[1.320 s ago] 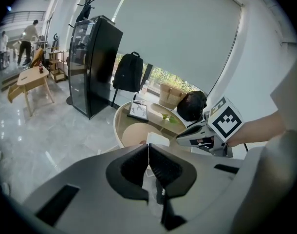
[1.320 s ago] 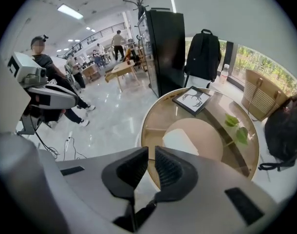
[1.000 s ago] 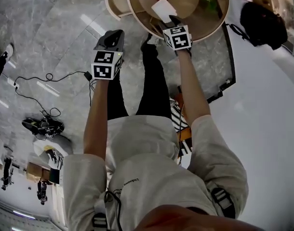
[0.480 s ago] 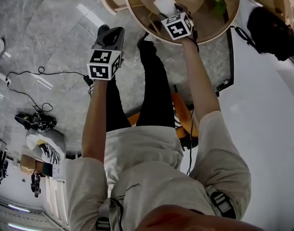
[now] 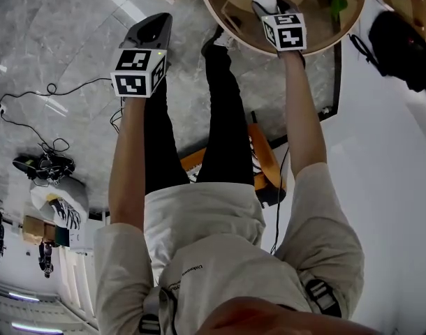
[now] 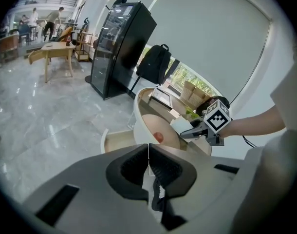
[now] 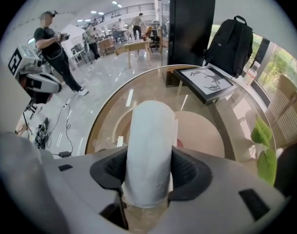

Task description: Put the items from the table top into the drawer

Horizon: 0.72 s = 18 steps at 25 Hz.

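White soft roll (image 7: 148, 150), on end over round glass top (image 7: 139, 89). Curved wooden drawer (image 6: 115, 143) open at side, below top.

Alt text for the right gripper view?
The right tongs are closing on a white roll that stands between their jaws, above a round glass-topped table. A framed picture lies on the table's far side, with a black backpack behind it.

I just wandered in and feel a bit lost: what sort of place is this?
Probably a big open office or showroom hall, not a home: it has a polished marble floor, a tall black cabinet, and a wooden table with people standing beyond it at the far end.
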Motion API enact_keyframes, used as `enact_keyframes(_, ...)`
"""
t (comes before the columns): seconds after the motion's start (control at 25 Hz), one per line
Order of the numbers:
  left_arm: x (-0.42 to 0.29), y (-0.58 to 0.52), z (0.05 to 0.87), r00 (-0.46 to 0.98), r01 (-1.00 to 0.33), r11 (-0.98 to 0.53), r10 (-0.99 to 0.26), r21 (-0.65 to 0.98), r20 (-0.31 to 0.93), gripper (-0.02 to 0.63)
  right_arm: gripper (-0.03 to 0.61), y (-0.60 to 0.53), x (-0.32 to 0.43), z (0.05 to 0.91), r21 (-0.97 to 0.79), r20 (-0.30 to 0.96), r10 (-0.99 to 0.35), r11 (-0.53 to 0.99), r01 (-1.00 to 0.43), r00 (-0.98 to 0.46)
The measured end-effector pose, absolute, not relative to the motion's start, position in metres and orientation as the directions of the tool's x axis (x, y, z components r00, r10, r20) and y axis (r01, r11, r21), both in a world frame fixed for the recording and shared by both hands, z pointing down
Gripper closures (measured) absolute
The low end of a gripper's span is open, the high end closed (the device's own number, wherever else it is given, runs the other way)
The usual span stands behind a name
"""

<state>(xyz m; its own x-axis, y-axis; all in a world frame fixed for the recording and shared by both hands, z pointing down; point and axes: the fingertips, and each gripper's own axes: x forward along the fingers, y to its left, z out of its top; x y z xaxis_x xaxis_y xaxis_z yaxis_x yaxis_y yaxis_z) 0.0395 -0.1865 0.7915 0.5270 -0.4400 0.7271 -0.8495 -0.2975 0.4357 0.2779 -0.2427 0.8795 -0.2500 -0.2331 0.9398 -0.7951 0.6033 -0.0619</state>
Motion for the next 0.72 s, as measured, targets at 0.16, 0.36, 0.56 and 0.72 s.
enact_keyframes(0.16,0.018,-0.169,0.793,0.521,-0.854,-0.265,-0.446,0.448,0.728,0.592,0.361,-0.233,0.263,0.873,-0.095,0.935,-0.248,0.513,-0.853,-0.253)
enact_keyframes(0.36,-0.013,-0.156,0.804,0.510,-0.859,-0.228,-0.453,0.458,0.731,0.592,0.365,-0.215,0.197,0.873,-0.167,0.918,-0.234,0.503,-0.848,-0.319)
enact_keyframes(0.56,-0.049,-0.149,0.821,0.490,-0.869,-0.195,-0.459,0.454,0.741,0.592,0.367,-0.207,0.117,0.871,-0.129,0.902,-0.270,0.577,-0.807,-0.337)
enact_keyframes(0.72,-0.080,-0.147,0.841,0.473,-0.877,-0.169,-0.455,0.449,0.754,0.592,0.368,-0.207,0.054,0.873,-0.219,0.864,-0.256,0.586,-0.780,-0.434)
